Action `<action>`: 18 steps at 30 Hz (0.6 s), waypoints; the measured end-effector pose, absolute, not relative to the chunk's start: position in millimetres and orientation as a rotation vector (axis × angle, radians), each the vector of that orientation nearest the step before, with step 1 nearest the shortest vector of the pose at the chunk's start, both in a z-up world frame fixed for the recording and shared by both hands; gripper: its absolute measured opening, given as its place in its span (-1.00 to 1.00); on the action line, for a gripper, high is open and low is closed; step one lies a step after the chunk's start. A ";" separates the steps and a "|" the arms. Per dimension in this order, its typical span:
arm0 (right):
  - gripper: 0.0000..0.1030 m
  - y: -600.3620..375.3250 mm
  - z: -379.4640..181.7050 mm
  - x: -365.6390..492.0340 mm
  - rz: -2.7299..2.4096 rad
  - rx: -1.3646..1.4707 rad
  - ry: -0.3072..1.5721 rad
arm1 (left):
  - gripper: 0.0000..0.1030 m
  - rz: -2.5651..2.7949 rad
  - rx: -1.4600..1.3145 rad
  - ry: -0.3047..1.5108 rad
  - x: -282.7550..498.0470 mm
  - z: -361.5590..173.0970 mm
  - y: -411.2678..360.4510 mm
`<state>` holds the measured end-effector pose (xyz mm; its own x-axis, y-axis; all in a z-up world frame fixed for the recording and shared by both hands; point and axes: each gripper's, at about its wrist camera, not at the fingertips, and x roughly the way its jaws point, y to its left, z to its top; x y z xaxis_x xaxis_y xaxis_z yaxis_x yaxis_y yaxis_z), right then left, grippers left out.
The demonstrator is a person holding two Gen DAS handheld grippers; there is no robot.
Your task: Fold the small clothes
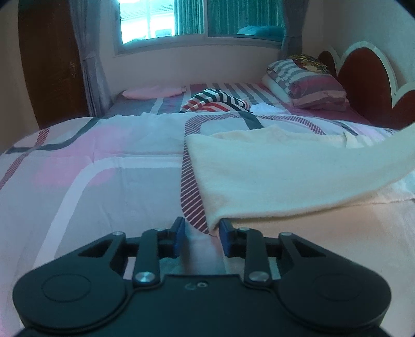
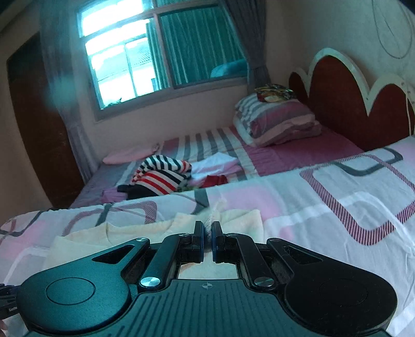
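A cream cloth (image 1: 272,171) lies on the near part of the bed cover (image 1: 90,168). The left gripper (image 1: 202,234) is open, with the cloth's near corner between its fingers. The right gripper (image 2: 206,242) is closed, pinching the cloth's edge.

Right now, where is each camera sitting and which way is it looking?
Left wrist view: sits on the left gripper, low over the bed cover, looking along the bed toward the window; its open fingers flank a corner of the cream cloth.
Right wrist view: sits on the right gripper, higher, facing the window and headboard; its fingers pinch the cream cloth.
Both share: the cloth, striped shirt, pillow, window.
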<state>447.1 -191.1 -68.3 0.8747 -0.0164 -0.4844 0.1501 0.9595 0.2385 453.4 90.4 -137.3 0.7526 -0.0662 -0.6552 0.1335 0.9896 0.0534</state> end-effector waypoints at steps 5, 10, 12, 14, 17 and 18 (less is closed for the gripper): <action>-0.91 -187.7 -34.7 436.2 -0.055 0.289 0.384 | -0.55 -0.107 0.060 0.641 445.5 -132.1 92.3; -0.90 -201.2 -74.3 441.3 -0.124 0.266 0.533 | -0.55 -0.100 0.093 0.701 453.2 -138.8 88.8; -0.90 -208.7 -106.9 449.9 -0.118 0.307 0.638 | -0.55 -0.100 0.109 0.700 452.9 -139.7 87.9; -0.90 -211.2 -124.3 450.8 -0.133 0.309 0.665 | -0.55 -0.102 0.112 0.706 452.9 -138.9 88.5; -0.91 -220.5 -134.1 446.9 -0.139 0.358 0.677 | -0.55 -0.106 0.136 0.710 452.6 -139.4 87.3; -0.90 -219.5 -134.4 446.2 -0.139 0.353 0.676 | -0.55 -0.107 0.140 0.710 452.4 -139.6 87.3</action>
<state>446.2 -219.5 -134.4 0.7738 -0.0120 -0.6334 0.2389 0.9315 0.2742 452.4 87.3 -139.6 0.7534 -0.0505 -0.6556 0.1455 0.9851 0.0913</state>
